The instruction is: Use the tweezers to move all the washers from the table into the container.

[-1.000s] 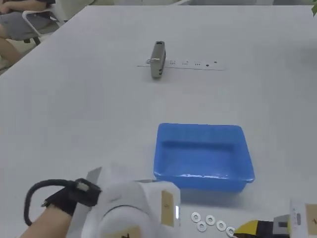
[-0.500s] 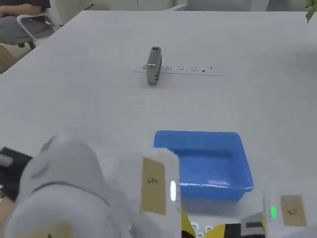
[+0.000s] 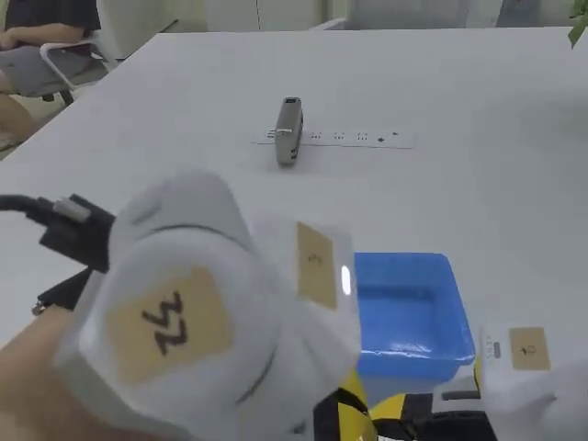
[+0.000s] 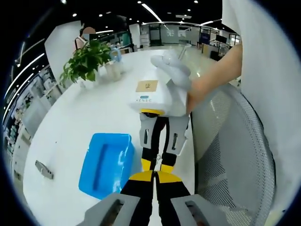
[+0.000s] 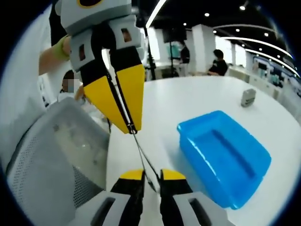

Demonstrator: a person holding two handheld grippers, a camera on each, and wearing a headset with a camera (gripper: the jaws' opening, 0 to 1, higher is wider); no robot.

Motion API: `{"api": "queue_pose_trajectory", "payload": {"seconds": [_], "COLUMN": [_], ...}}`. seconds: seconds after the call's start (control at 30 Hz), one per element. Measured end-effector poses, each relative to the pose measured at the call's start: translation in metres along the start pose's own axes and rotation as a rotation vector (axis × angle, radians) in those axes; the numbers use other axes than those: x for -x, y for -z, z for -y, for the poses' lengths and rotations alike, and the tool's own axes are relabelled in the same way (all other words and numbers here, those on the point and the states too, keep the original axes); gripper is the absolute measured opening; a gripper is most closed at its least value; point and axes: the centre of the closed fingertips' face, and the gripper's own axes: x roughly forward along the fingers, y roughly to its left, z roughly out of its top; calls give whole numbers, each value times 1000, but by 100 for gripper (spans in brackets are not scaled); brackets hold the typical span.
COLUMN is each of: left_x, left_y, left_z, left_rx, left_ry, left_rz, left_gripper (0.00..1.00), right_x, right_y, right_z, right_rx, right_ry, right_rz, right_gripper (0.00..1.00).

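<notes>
Holds thin metal tweezers [image 5: 140, 153] between two grippers, centre of the right gripper view. Pinches their upper end in the left gripper [image 5: 129, 126], yellow-tipped jaws pressed together, reaching down from the upper left of that view. Grips their lower end in the right gripper [image 5: 152, 176], jaws almost closed around it at the bottom edge. Has the blue rectangular plastic container [image 3: 409, 308] standing on the white table [image 3: 184, 110], right of centre in the head view, just above the yellow-black jaws at the bottom edge. Has a small grey metal block [image 3: 288, 131] lying upper centre, well apart from the container.
</notes>
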Motion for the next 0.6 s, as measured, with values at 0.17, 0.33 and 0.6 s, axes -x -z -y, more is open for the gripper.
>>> {"api": "queue_pose_trajectory", "payload": {"seconds": [0.17, 0.33, 0.6], "left_x": [-4, -8, -14], "left_y": [-5, -10, -8], "left_z": [-2, -1, -1], "left_rx": [29, 36, 136], "left_ry": [36, 69, 44], "left_rz": [12, 11, 39], "left_gripper": [0, 0, 0], "right_x": [3, 14, 14], "right_y": [0, -19, -5], "right_z": [1, -10, -4], "right_rx": [-67, -68, 74], "right_ry": [-15, -102, -73], "right_rz": [1, 24, -106], "right_gripper": [10, 18, 3]}}
